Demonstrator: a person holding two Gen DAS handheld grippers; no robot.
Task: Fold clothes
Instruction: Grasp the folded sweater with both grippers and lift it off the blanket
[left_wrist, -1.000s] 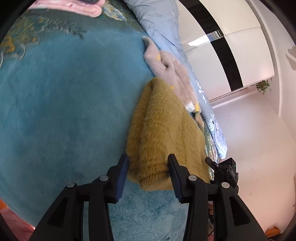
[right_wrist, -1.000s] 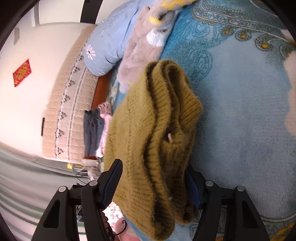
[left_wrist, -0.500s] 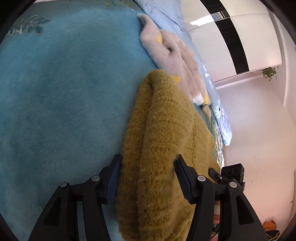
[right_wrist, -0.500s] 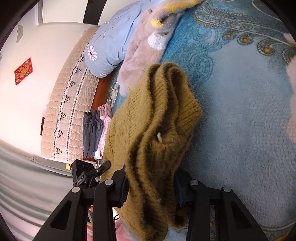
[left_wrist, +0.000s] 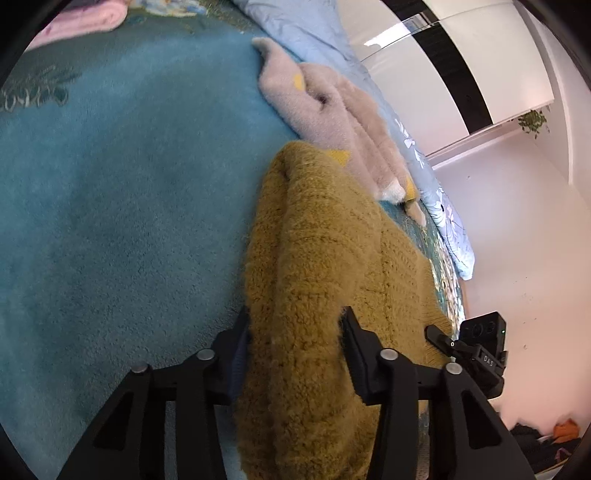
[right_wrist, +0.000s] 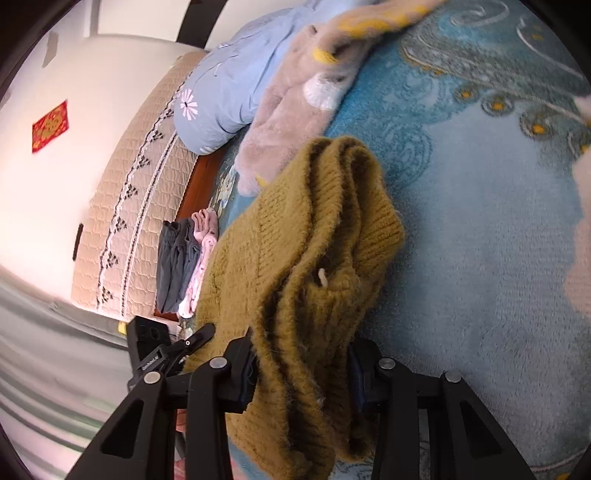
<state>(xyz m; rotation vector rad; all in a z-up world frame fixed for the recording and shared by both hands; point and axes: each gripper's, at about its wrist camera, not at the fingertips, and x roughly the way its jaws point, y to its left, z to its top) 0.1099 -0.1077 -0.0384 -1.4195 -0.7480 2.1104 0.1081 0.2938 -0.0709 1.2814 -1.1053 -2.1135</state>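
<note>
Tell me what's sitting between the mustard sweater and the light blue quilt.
The fluffy grey garment lies between the mustard sweater and the light blue quilt, overlapping the quilt's edge. Both wrist views show it.

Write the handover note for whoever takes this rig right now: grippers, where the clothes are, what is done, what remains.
Left gripper: shut on one end of the mustard knit sweater.
Right gripper: shut on the bunched other end of the same sweater.
The sweater lies doubled over on the blue blanket, held at both ends.
Behind it lies a grey fleece garment, unfolded, against the light blue quilt. A pink folded item sits at the far edge.
Done: the sweater looks folded at least once.
Left: probably set it down flat, release, then fold the grey fleece garment.
</note>
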